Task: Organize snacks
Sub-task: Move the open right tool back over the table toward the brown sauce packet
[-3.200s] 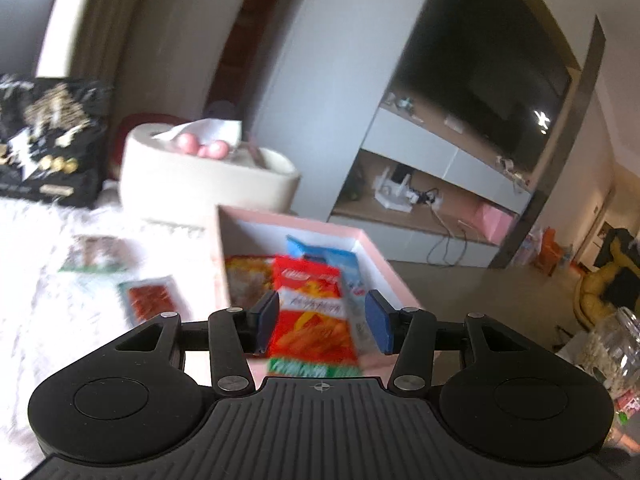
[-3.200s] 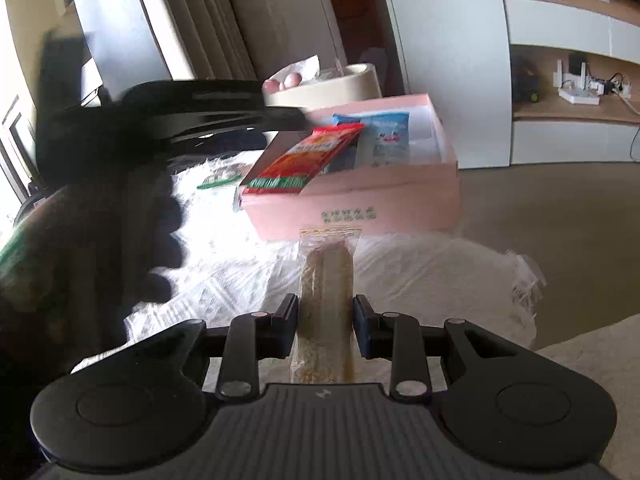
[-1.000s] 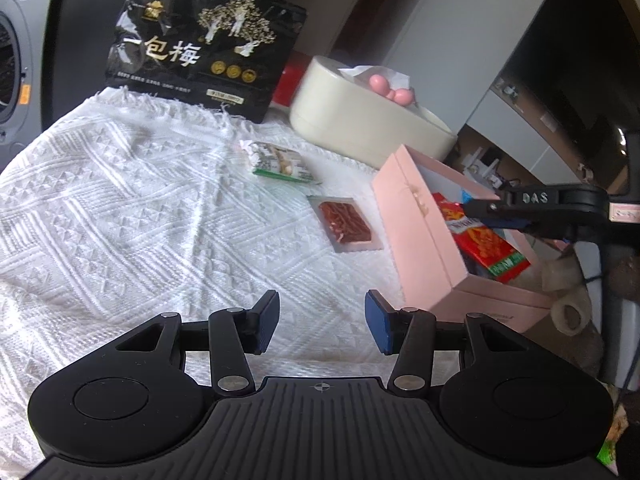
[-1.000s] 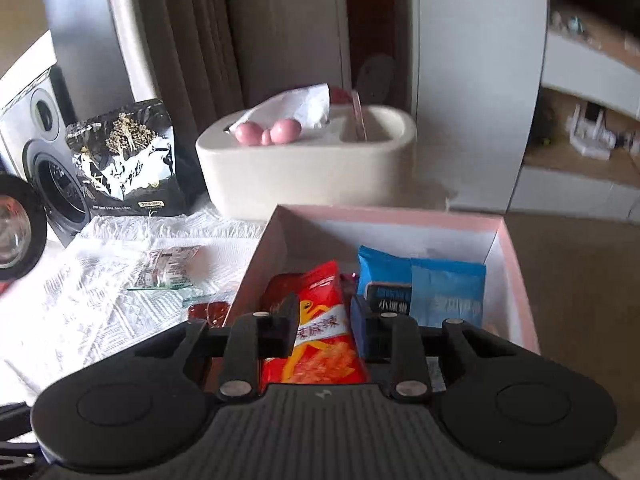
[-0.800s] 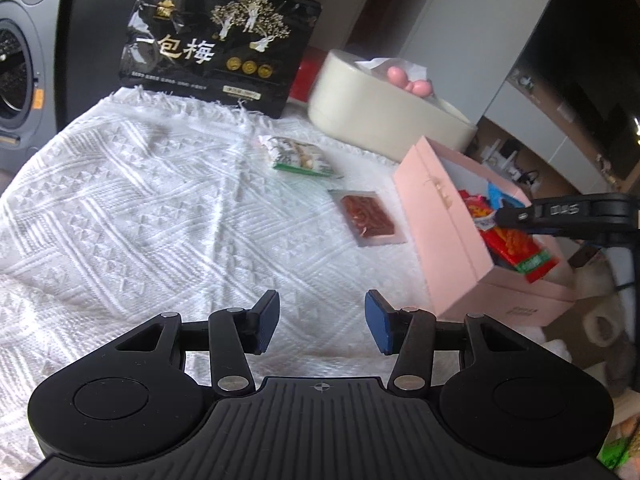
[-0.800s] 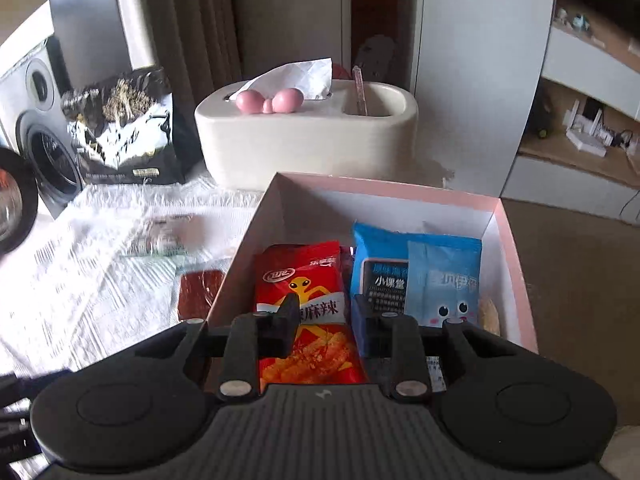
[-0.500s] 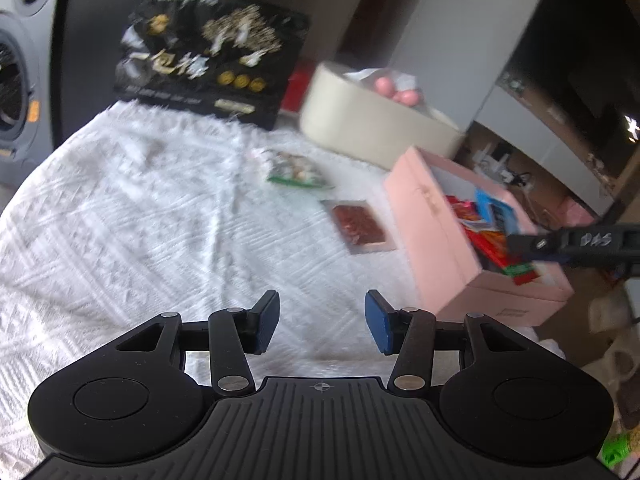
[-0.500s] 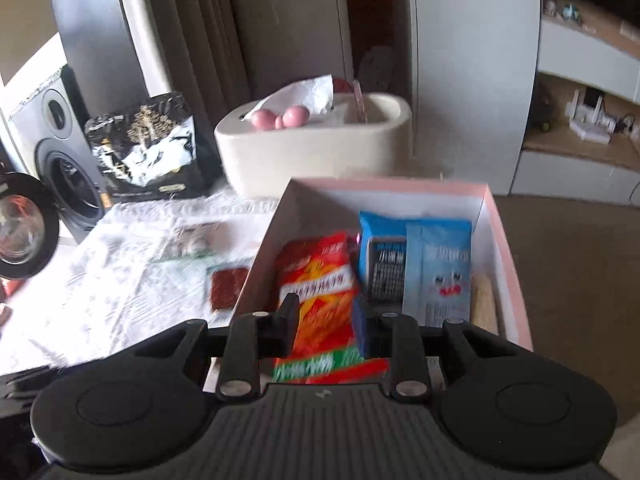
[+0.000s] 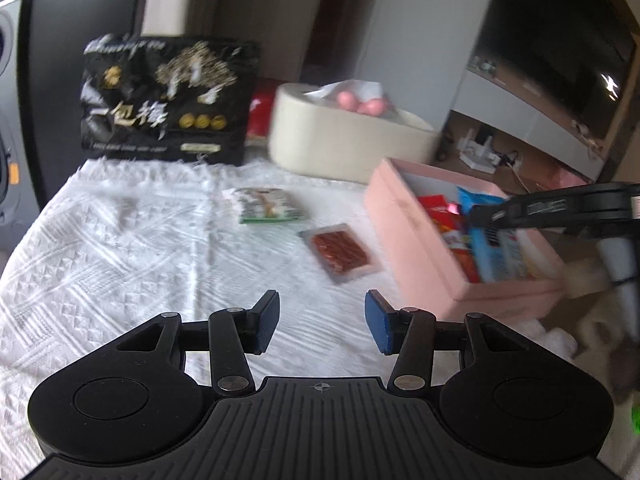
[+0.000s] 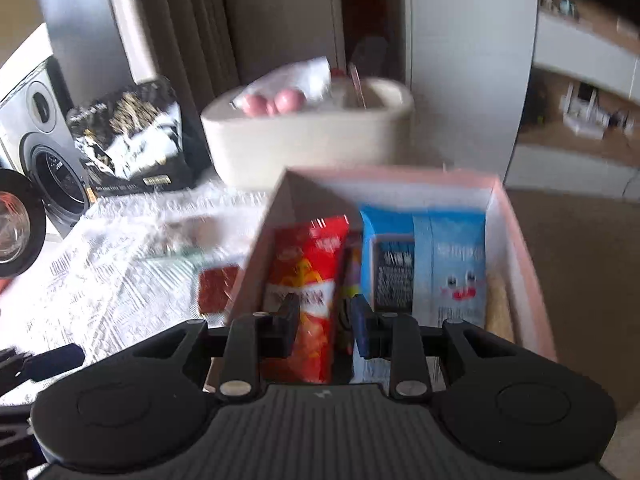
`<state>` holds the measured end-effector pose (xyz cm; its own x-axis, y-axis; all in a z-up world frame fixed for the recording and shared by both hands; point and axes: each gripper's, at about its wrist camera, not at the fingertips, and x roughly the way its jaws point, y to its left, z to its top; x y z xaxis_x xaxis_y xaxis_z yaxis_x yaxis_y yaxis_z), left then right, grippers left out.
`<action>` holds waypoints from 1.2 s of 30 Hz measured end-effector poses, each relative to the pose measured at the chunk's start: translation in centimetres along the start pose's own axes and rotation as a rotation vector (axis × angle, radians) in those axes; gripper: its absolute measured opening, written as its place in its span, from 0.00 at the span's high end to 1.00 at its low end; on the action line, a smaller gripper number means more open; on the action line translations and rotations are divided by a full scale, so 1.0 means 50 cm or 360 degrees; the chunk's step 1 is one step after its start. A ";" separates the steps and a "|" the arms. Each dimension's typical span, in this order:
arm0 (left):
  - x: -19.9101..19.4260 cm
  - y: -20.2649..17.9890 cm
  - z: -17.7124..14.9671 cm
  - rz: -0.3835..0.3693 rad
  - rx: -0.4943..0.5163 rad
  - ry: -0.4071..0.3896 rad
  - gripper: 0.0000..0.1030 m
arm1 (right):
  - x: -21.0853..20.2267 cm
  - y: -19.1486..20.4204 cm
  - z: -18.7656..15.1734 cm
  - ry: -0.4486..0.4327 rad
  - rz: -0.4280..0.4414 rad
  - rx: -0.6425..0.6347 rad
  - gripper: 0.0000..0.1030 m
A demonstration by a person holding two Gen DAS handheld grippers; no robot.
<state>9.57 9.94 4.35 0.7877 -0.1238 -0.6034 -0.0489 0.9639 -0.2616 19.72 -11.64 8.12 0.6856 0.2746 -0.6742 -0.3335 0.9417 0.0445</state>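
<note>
The right claw (image 10: 324,330) stands narrow around the red snack packet (image 10: 306,292), inside the pink box (image 10: 516,216); whether its pads still press cannot be told. The left claw (image 9: 322,322) is half open and empty over the tabletop (image 9: 120,240). Advice: release only once the packet lies flat beside the blue packets (image 10: 424,256) — then fetch the clear-wrapped red snack (image 9: 340,250).

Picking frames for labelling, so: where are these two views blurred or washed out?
Left wrist view: pink box and its snacks smear, the red-strip packet stays fairly readable. Right wrist view: motion blur throughout, white cloth overexposed, red snack bag soft.
</note>
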 end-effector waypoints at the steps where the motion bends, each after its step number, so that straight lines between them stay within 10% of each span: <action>1: 0.009 0.016 0.002 0.0005 -0.0032 0.0004 0.49 | -0.011 0.014 0.006 -0.0039 -0.0007 -0.0038 0.68; 3: 0.023 0.054 0.003 0.0031 -0.0110 0.0009 0.49 | -0.025 0.047 0.017 -0.0094 -0.0004 -0.0130 0.40; 5: 0.028 0.093 0.004 0.0064 -0.0180 0.0003 0.49 | -0.021 0.091 0.028 -0.0110 0.0004 -0.0268 0.32; 15: 0.019 0.214 -0.024 0.0086 -0.0333 -0.0019 0.58 | 0.147 0.238 0.111 0.0242 0.0325 -0.0373 0.33; 22: 0.016 0.198 -0.040 0.0095 -0.0258 -0.0119 0.59 | 0.286 0.265 0.126 0.0366 0.0220 -0.0142 0.33; 27: 0.011 0.211 -0.042 0.0045 -0.0331 -0.0137 0.59 | 0.288 0.255 0.141 0.0514 0.0666 -0.0055 0.34; 29: 0.011 0.214 -0.042 0.0030 -0.0354 -0.0142 0.59 | 0.268 0.254 0.154 0.0529 0.0491 -0.0196 0.34; 33: 0.011 0.216 -0.042 0.0015 -0.0373 -0.0147 0.59 | 0.268 0.259 0.149 0.0504 -0.0050 -0.0673 0.76; 36: 0.011 0.219 -0.042 -0.0001 -0.0397 -0.0151 0.59 | 0.287 0.256 0.139 0.0528 -0.0179 -0.0817 0.78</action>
<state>8.15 19.95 -0.44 0.8414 -0.0906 -0.5328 -0.1889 0.8744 -0.4470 29.79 5.73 4.13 0.5247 0.0266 -0.8509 -0.5961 0.7251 -0.3449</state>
